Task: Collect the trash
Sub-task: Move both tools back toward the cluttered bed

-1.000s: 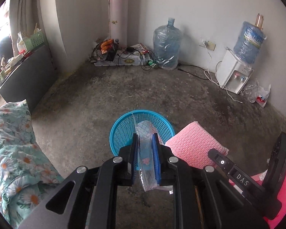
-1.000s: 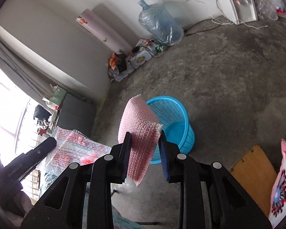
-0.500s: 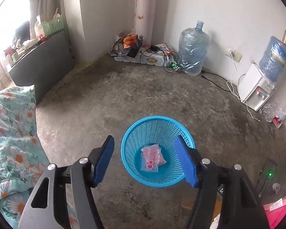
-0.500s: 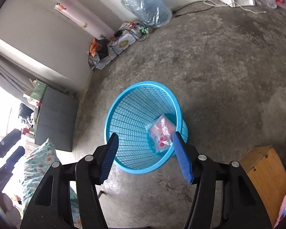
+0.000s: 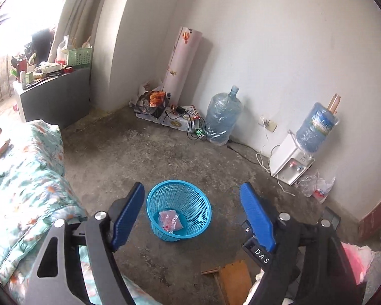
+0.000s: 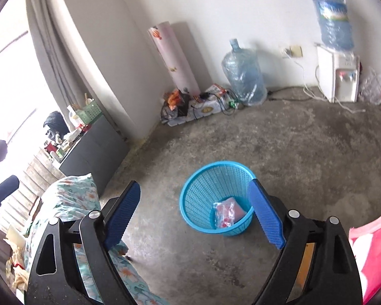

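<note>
The basket [image 5: 179, 209] stands upright on the concrete floor [image 5: 144, 157]. Inside it, on the bottom, lie a clear wrapper [image 5: 170, 221] and a pink sponge [image 6: 235, 209], touching each other. The left gripper [image 5: 193, 216] hangs above the basket, jaws spread wide, holding nothing. The right gripper [image 6: 194, 218] is likewise wide open and empty, above the basket. A water jug [image 5: 223, 118] stands by the wall, well beyond the basket.

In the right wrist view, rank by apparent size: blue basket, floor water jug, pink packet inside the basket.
1. Blue basket, though it is nearest the camera, which inflates it.
2. Floor water jug, farther away by the wall.
3. Pink packet, clearly smallest.
</note>
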A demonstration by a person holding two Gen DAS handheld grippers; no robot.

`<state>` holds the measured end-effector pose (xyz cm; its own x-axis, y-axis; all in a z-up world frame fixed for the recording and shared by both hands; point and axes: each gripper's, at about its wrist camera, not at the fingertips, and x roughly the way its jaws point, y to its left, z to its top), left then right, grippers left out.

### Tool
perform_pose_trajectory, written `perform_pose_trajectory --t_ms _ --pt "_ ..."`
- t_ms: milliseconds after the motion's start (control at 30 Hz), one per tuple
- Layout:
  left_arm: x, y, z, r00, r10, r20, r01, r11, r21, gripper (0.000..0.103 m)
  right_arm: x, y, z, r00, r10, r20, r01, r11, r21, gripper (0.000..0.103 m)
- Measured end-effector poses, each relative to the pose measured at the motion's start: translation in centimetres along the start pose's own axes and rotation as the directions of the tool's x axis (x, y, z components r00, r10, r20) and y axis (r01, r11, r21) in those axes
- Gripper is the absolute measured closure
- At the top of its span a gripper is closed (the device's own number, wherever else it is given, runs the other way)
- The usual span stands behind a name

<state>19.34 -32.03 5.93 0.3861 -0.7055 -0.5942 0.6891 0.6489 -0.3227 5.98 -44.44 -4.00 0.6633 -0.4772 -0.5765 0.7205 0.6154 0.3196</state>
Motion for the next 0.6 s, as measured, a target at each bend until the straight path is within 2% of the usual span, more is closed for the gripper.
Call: perform_pose_trajectory --t_ms 133,300,400,600 --pt "-7.0 1.7 -1.3 0.997 0.002 0.077 0.000 1.000 -0.029 0.024 -3.8 3.5 0.4 0.996 0.048 0.074 -0.038 0.992 -0.123 0.012" --pt "-15.1 4.6 -3.8 0.980 0.059 0.190 -0.046 0.996 -0.073 0.023 -7.8 7.4 -0.2 0.978 0.171 0.122 -0.137 0.960 -0.244 0.008" --pt "-19.3 6.7 -5.4 0.964 0.107 0.244 -0.086 0.991 -0.098 0.023 -9.6 9.8 -0.8 0.964 0.240 0.115 -0.197 0.934 -0.299 0.008" --pt "-26.4 10.3 -8.3 0.937 0.160 0.312 -0.115 0.981 -0.158 0.022 -11.6 14.1 -2.2 0.920 0.390 0.026 -0.353 0.857 -0.374 0.009"
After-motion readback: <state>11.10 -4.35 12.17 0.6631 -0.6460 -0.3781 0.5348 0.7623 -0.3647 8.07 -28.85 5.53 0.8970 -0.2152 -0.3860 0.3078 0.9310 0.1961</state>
